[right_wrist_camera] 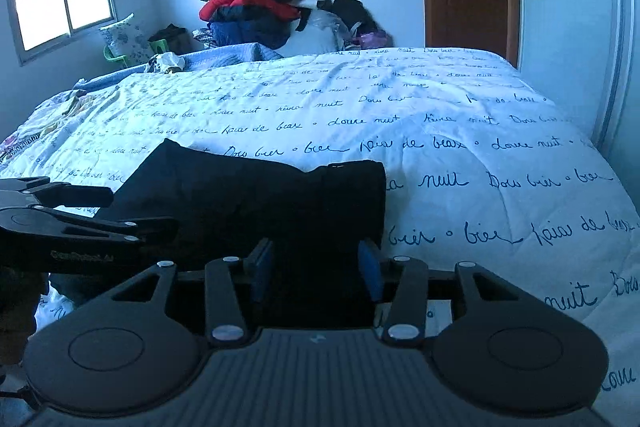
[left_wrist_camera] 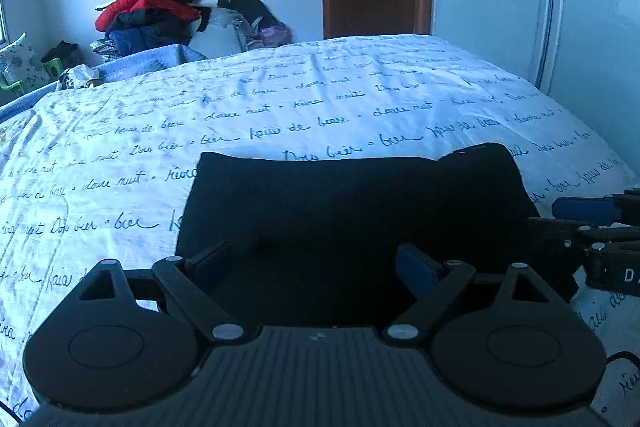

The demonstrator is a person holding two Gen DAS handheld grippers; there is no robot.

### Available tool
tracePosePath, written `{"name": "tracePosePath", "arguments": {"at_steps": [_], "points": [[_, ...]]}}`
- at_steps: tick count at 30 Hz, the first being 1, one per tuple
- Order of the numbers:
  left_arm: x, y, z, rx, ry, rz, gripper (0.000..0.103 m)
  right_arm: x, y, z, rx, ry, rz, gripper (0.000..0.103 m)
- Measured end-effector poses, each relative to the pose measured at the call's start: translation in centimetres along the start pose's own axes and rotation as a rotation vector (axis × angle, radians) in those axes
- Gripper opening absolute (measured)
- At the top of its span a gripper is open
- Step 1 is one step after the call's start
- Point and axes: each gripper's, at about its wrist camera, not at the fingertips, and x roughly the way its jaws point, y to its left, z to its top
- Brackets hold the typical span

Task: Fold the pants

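Left wrist view. My left gripper (left_wrist_camera: 316, 263) stands with its jaws wide apart and nothing clamped; the black pants (left_wrist_camera: 352, 211) lie flat on the script-printed bedspread (left_wrist_camera: 280, 115), filling the gap between the jaws and running out ahead of them. The cloth looks already doubled into a squat rectangle, its far edge straight except for a raised corner ahead and to the right of the jaws. My right gripper (left_wrist_camera: 560, 219) enters from the right, over the pants' right edge.

I judge the pants soft, light and limp: they should drape and sag from any single pinch, and the doubled layers may slide over one another. The best hold is probably a pinch through all layers at a corner or an outer edge, one gripper on each.

Right wrist view. My right gripper (right_wrist_camera: 316, 267) has its jaws about half open, empty, with the near right part of the pants (right_wrist_camera: 256, 203) between and ahead of them; the pads do not appear to press the cloth. The garment's right edge falls just ahead of the right jaw. My left gripper (right_wrist_camera: 108, 211) shows at left, over the left part of the pants.

Containers. None is involved; far beyond the jaws a pile of clothes (right_wrist_camera: 264, 7) sits heaped against the wall, and what supports it I cannot tell.
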Motion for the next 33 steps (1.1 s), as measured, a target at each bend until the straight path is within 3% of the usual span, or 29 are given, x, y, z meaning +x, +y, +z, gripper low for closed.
{"name": "tracePosePath", "arguments": {"at_steps": [3, 10, 13, 15, 23, 30, 33], "points": [[0.0, 0.5, 0.0, -0.004, 0.002, 0.015, 0.090, 0.4, -0.7, 0.1, 0.020, 0.009, 0.007, 0.052], [0.3, 2.0, -0.1, -0.002, 0.004, 0.039, 0.090, 0.8, -2.6, 0.0, 0.102, 0.028, 0.034, 0.052], [0.5, 3.1, -0.2, 0.007, 0.000, 0.041, 0.090, 1.1, -3.2, 0.0, 0.125, 0.038, 0.052, 0.066], [0.9, 4.3, -0.1, -0.016, 0.016, 0.031, 0.090, 1.4, -3.7, -0.1, 0.135, 0.042, 0.066, 0.069], [2.3, 9.7, -0.2, -0.191, 0.088, -0.077, 0.087, 2.9, -6.1, -0.3, 0.242, 0.086, 0.166, 0.069], [4.0, 14.0, -1.2, -0.384, 0.173, -0.266, 0.089, 4.9, -8.2, -0.5, 0.334, 0.152, 0.396, 0.070], [4.6, 15.0, -1.3, -0.404, 0.183, -0.350, 0.090, 5.7, -8.8, -0.3, 0.331, 0.183, 0.472, 0.070]]}}
